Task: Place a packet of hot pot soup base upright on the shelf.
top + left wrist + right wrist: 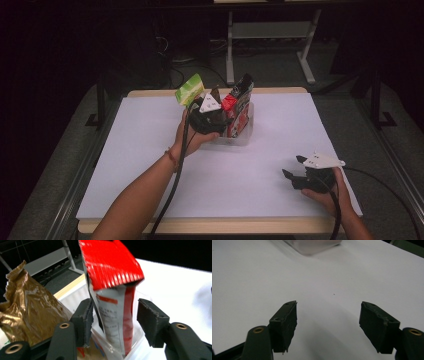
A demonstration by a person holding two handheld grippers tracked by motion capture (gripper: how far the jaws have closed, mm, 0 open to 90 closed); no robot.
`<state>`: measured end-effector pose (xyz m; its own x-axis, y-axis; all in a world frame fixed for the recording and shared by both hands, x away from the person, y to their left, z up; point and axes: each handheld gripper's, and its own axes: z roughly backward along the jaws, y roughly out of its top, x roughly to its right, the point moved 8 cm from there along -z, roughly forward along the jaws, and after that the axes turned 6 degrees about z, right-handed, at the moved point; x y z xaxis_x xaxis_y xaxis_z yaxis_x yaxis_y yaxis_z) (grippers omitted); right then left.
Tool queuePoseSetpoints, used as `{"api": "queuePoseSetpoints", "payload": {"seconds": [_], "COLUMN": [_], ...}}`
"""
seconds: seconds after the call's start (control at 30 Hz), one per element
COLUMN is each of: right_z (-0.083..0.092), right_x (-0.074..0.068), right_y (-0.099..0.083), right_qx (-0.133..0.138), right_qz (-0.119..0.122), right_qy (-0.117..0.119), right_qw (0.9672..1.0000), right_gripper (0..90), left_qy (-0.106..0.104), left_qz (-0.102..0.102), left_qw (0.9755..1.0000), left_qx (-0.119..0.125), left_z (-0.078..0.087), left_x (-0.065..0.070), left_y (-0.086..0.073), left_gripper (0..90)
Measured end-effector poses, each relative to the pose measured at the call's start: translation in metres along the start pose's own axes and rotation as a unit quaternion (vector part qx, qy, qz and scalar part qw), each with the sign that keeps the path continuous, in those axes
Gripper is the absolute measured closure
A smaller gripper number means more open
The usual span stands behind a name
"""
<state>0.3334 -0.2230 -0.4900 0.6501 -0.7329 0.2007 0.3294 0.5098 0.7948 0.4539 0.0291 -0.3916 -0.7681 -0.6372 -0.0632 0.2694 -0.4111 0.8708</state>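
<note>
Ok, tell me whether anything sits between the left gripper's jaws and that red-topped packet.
Nothing visible does. The left gripper straddles the red-topped packet standing in the clear tub; the pads look just clear of it.

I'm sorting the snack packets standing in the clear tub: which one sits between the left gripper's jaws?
The red-topped white packet, standing upright in the clear plastic tub. The crinkled gold packet lies outside the jaws, beside one of them; the green packet is farther off.

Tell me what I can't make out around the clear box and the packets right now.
- Clear box: high view, the left gripper and hand cover most of it; bottom hidden.
- Red and white packet: left gripper view, print too blurred to read; lower end cut off by the frame.
- Gold packet: cut off at the left edge.
- Green packet: high view, too small for its label.
</note>
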Motion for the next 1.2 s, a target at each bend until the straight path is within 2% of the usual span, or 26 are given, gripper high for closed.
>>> {"api": "queuePoseSetpoints", "payload": {"seconds": [0.07,0.27,0.37,0.6,0.67,0.77,0.87,1.1,1.2], "right_z": [0.0,0.0,0.001,0.002,0.003,0.005,0.005,0.007,0.007], "right_x": [0.0,-0.001,-0.001,-0.001,-0.001,-0.002,-0.001,-0.003,-0.005], "right_y": [0.0,0.001,0.001,0.003,0.004,0.005,0.007,0.011,0.012], "right_qx": [0.0,0.001,0.002,0.006,0.008,0.013,0.015,0.02,0.02], "right_qz": [-0.001,0.001,0.002,0.002,0.002,0.002,0.004,0.016,0.02], "right_qy": [0.0,-0.001,-0.001,-0.003,-0.002,-0.003,-0.005,-0.009,-0.009], "right_qw": [1.0,1.0,1.0,1.0,1.0,0.9999,0.9999,0.9996,0.9996], "right_gripper": [29.8,29.7,29.7,29.7,29.5,29.0,28.7,28.1,28.1], "left_qy": [0.005,0.007,0.011,0.003,-0.005,-0.005,-0.01,-0.011,0.002], "left_qz": [-0.008,-0.017,-0.029,-0.06,-0.059,-0.067,-0.063,-0.064,-0.074], "left_qw": [0.9999,0.9998,0.9995,0.9981,0.9982,0.9977,0.9979,0.9978,0.9971], "left_qx": [-0.006,-0.002,-0.005,-0.011,-0.01,-0.012,-0.011,-0.013,-0.02], "left_z": [0.001,0.008,0.013,0.025,0.029,0.035,0.041,0.054,0.06], "left_x": [-0.001,-0.003,-0.002,0.006,0.008,0.01,0.009,0.003,-0.002], "left_y": [-0.004,-0.01,-0.014,-0.025,-0.029,-0.036,-0.042,-0.058,-0.067], "left_gripper": [43.4,39.0,35.2,32.9,31.6,31.2,30.6,29.2,27.9]}}
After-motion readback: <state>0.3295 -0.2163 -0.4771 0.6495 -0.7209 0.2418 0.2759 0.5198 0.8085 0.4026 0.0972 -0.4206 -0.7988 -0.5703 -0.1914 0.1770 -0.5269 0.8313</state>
